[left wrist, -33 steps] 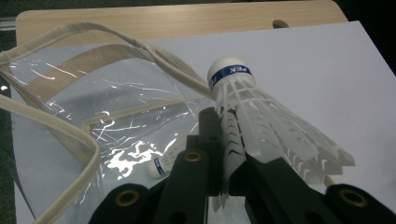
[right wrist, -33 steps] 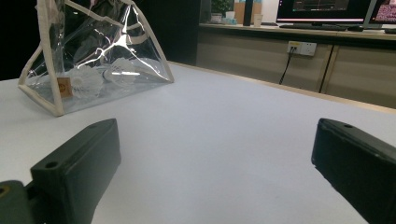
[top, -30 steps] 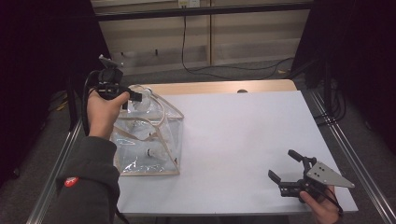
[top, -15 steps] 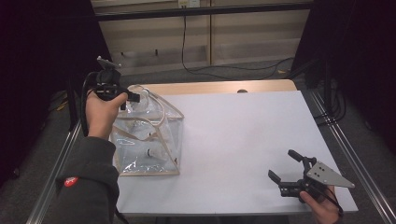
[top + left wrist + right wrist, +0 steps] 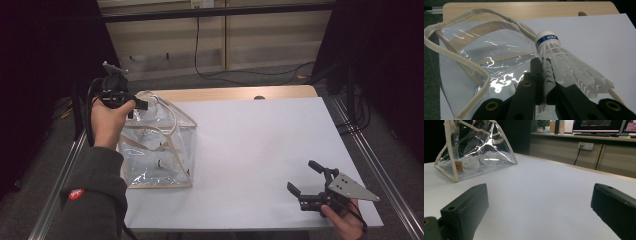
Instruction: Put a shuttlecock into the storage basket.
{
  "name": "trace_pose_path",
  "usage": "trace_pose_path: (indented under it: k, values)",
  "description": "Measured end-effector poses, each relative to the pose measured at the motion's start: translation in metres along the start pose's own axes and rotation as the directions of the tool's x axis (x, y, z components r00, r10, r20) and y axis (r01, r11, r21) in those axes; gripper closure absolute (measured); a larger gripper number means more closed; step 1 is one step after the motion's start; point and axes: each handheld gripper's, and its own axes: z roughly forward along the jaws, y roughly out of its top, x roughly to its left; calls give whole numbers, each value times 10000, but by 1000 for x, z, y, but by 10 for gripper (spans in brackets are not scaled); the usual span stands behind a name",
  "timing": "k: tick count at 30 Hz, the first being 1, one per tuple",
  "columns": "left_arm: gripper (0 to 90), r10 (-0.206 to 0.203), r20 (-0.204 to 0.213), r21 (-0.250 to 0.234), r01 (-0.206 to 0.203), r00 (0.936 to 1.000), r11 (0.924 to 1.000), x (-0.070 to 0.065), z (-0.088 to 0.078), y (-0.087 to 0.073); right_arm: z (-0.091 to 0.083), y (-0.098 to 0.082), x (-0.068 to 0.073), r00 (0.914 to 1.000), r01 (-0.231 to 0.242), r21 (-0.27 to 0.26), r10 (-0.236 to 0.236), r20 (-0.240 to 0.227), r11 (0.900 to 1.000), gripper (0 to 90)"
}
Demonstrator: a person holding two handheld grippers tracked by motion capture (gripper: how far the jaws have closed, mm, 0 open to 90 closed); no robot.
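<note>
So the left tongs [image 5: 543,82] are clamped tight on a white plastic shuttlecock [image 5: 564,65], pinching the skirt edge-on, with the cork end and its blue band pointing away from the hand. In the high view those left tongs [image 5: 142,105] sit up above the back corner of a clear plastic bag [image 5: 157,150], right over its open mouth, and the shuttlecock is up there in the air with them, not inside the bag. The bag has beige fabric trim and looping handles [image 5: 454,57], and it stands on the left side of the white counter [image 5: 260,150]. At least two more shuttlecocks [image 5: 477,160] are lying on the bottom of the bag, easy to spot through the clear wall from the right gripper view. The right tongs [image 5: 306,181] are way over at the near right corner of the counter, well apart from the bag, jaws spread wide with nothing between them, just hovering low over the bare white top. A grey sleeve [image 5: 95,195] comes in on the left side.
</note>
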Motion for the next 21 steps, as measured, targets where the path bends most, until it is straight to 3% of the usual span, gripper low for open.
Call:
trace_pose_path:
  k: [10, 21]
  values:
    - [886, -106, -140, -17, 106, 9998, 9999, 1, 5, 0, 0, 0, 1, 10000, 26, -10, -27, -64, 10000, 13]
    - [883, -277, -464, 30, 278, 9985, 9996, 14, 12, -2, 0, 0, 1, 10000, -4, -5, 4, -39, 10000, 13]
